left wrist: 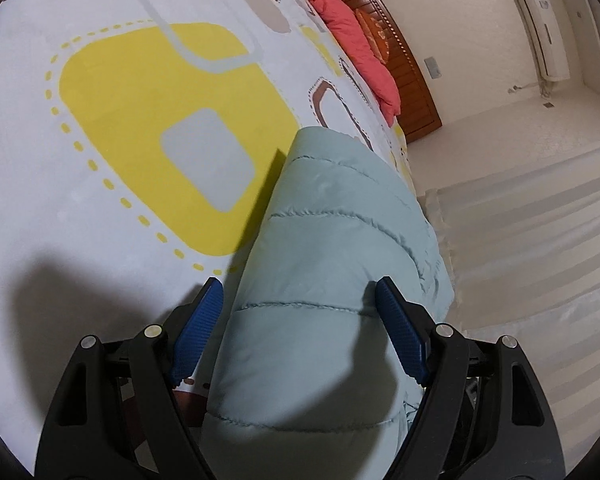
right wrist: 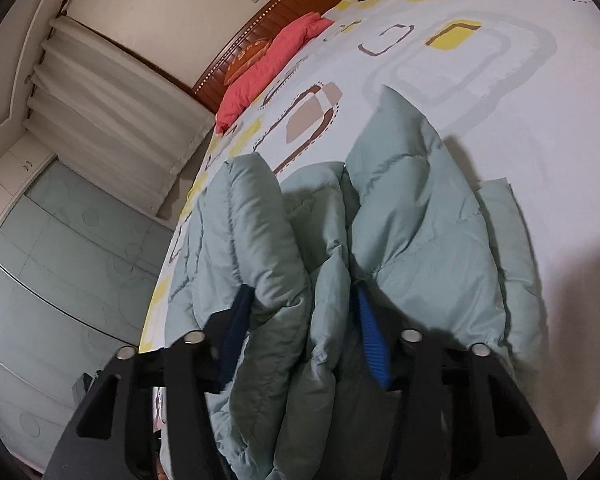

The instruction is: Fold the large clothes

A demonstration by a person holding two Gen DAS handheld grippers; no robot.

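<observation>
On the bed with the white sheet of yellow squares [left wrist: 100,208], the puffy pale green quilted jacket [left wrist: 324,264] lies pointing toward the wooden headboard [left wrist: 396,68]. The left tool [left wrist: 300,328] is spread wide around it; the right tool [right wrist: 300,336] pinches its folds.

The left gripper [left wrist: 300,300] sits at the bottom centre of its frame, blue-padded fingers [left wrist: 198,332] spread wide, fabric lying between them unpinched. The right gripper [right wrist: 300,312], low in its frame, has its pads [right wrist: 374,340] spread apart with bunched fabric filling the gap.
</observation>
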